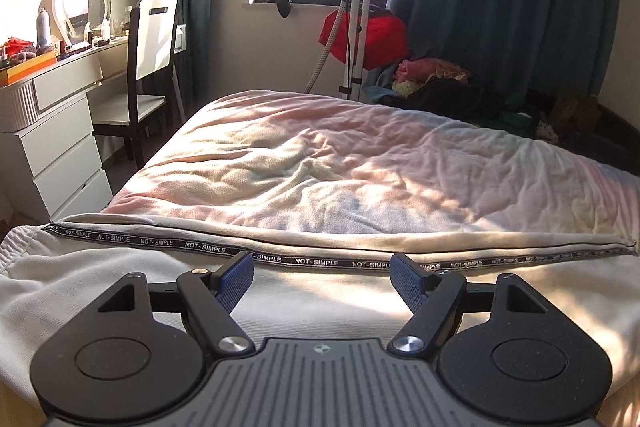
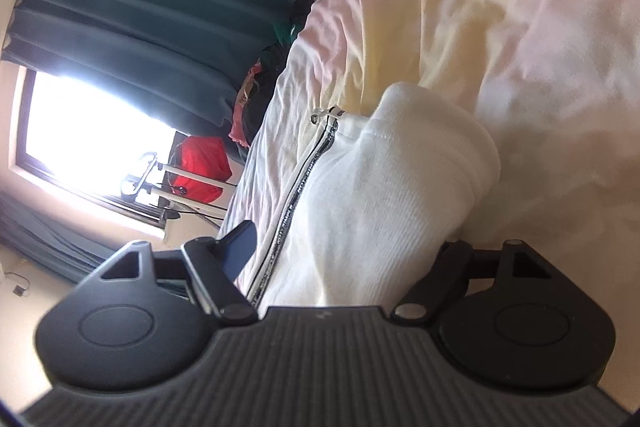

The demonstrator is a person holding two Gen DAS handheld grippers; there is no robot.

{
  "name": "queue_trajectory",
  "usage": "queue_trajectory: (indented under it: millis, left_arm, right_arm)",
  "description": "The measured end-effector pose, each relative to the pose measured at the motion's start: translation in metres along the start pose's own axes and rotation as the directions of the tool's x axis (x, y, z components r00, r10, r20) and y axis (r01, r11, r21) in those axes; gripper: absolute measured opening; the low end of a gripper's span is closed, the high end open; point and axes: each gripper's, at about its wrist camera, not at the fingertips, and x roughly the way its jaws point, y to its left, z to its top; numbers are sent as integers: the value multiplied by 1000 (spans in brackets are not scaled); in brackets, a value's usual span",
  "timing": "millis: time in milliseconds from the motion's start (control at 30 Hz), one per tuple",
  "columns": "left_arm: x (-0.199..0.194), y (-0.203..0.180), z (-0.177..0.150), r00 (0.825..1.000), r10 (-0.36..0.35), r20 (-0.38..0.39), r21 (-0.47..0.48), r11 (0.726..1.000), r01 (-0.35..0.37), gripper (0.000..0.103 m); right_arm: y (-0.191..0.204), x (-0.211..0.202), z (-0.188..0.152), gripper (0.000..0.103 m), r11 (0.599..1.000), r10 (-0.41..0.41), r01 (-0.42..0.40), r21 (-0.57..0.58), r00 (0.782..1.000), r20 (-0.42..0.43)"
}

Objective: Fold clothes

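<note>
— Where does the garment lie?

— The white jacket (image 1: 100, 287) is spread along the near edge of the bed (image 1: 360, 167), its lettered zipper tape (image 1: 316, 261) running across. The left gripper (image 1: 322, 277) hovers just over it, jaws wide apart, holding nothing.

— And the other one?

— The right gripper (image 2: 340, 247) is rolled sideways, jaws spread, with a ribbed cuff or hem (image 2: 440, 155) bunched between them (whether the far finger touches cloth is hidden).

— What might go wrong?

— If it closes on that thick bunch, it could catch several layers and drag the fold askew. The zipper pull (image 2: 320, 115) might snag the blanket too.
</note>
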Motion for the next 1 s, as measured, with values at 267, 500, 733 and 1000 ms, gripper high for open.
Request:
queue_trajectory:
  millis: [267, 500, 733, 1000]
  left_arm:
    - [44, 1, -43, 993, 1, -116, 42, 999, 4, 78]
    - [50, -18, -63, 991, 37, -126, 150, 989, -18, 83]
    - [48, -22, -65, 992, 34, -121, 157, 987, -14, 83]
    - [34, -13, -58, 994, -4, -107, 116, 993, 17, 83]
  right_arm:
    - [13, 20, -9, 59, 977, -165, 158, -143, 986, -38]
    - [43, 23, -25, 39, 911, -278, 280, -303, 959, 52]
    - [117, 8, -68, 21, 680, -256, 396, -617, 917, 306]
    - [178, -8, -183, 18, 369, -5, 269, -890, 958, 288]
